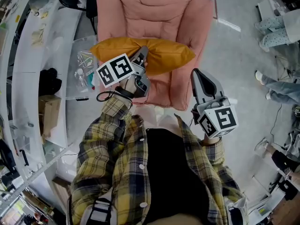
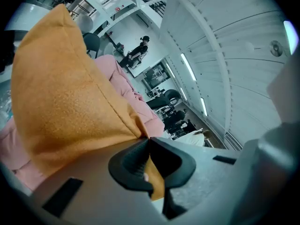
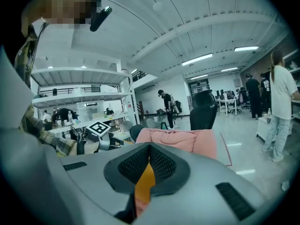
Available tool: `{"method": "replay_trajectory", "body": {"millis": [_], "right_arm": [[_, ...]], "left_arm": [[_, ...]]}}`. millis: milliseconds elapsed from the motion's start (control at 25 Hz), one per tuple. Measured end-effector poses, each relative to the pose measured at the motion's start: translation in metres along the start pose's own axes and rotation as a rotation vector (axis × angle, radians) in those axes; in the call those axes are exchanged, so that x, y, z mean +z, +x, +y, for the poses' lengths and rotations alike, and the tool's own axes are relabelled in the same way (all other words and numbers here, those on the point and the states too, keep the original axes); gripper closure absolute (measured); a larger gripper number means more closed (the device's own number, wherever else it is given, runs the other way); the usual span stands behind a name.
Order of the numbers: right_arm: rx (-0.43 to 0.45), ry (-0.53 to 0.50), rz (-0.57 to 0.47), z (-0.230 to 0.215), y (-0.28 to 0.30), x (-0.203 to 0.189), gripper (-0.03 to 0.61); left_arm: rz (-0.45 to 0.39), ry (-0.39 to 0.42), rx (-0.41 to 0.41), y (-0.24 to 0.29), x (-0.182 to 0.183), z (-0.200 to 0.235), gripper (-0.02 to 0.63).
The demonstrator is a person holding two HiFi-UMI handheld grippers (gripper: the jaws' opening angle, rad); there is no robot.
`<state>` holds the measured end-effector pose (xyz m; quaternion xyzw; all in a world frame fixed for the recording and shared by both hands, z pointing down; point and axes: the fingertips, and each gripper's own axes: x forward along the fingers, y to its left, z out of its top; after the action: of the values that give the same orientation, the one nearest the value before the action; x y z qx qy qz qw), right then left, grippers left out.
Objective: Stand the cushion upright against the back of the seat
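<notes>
we see the orange cushion (image 1: pixel 164 55) lying flat across the pink seat (image 1: pixel 154 13), its long side running 9 to 3 o'clock. our left gripper (image 1: pixel 143 51) is clamped narrow on the cushion's 6 o'clock edge, with fabric pinched between the pads. our right gripper (image 1: pixel 196 74) hovers at the cushion's 4 o'clock, jaws together, apart from the cushion.
</notes>
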<state>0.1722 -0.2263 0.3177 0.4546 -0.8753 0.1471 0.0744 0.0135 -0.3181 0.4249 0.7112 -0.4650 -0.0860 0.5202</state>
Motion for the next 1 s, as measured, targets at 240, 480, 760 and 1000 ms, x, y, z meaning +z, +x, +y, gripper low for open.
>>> {"method": "replay_trajectory", "body": {"millis": [240,480,760,1000], "right_arm": [[-0.028,0.012,0.018,-0.007,0.033,0.008,0.561],[-0.046,0.027,0.036,-0.013,0.06,0.004,0.561],[-0.068,0.04,0.053,-0.017,0.072,0.001,0.561],[-0.069,0.042,0.051,-0.018,0.078,0.0,0.561]], "left_arm": [[0.053,-0.027,0.009,0.043,0.043,0.005,0.6],[0.062,-0.026,0.023,0.085,0.072,0.012,0.598],[0.057,-0.074,0.016,0.116,0.099,0.016,0.594],[0.045,-0.094,-0.001,0.123,0.114,0.023,0.595]]}}
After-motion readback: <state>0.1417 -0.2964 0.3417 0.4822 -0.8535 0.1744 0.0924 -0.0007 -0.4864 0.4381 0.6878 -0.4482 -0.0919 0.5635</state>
